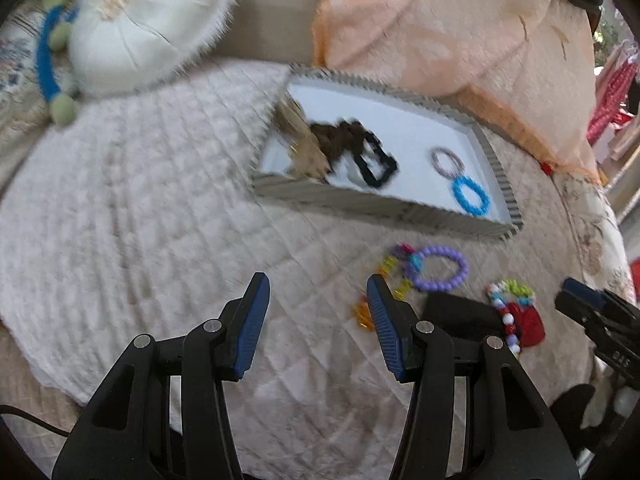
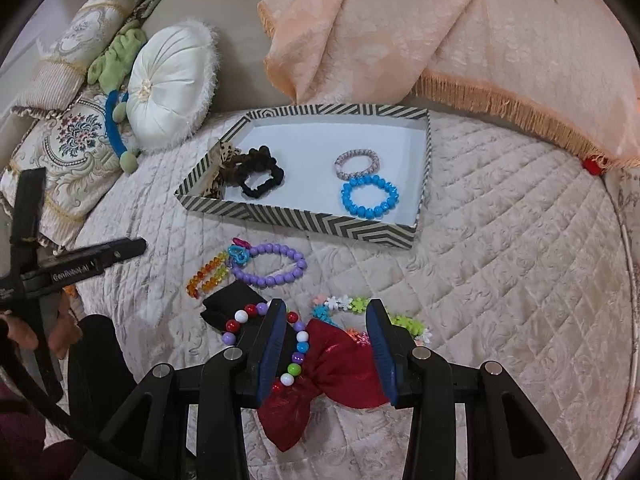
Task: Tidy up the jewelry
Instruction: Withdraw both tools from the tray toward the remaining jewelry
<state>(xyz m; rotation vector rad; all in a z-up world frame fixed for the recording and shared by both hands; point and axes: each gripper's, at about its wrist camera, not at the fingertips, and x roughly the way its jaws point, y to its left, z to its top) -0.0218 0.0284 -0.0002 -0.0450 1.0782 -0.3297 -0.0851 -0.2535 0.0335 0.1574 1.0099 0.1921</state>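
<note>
- Left wrist view: my left gripper (image 1: 316, 312) has its jaws wide with nothing between them, hovering over bare quilt (image 1: 160, 200). Lots of open quilt to its left.
- The tray (image 1: 360, 200) sits ahead and a bit right, its near wall facing me. Inside: dark scrunchies (image 1: 352, 148) at the left end, a grey bracelet (image 1: 448, 162) and a blue bracelet (image 1: 470, 196) touching each other near the right wall.
- Just past the right fingertip lie a purple bracelet (image 1: 436, 268) and an orange bracelet (image 1: 364, 314), between me and the tray's near edge. View's pretty blurry though.
- Right wrist view: my right gripper (image 2: 326, 344) is spread wide, with a red bow (image 2: 332, 376) lying between the fingers. Can't tell if the pads touch it.
- A multicolor bead bracelet (image 2: 298, 344) runs by the left finger, partly hidden behind it; a flower bracelet (image 2: 348, 306) pokes out past the bow.
- The tray (image 2: 304, 216) is well ahead, with the purple bracelet (image 2: 272, 266) near its front edge. Quilt to the right is open.
- The left gripper (image 2: 120, 248) shows at the left edge.
</note>
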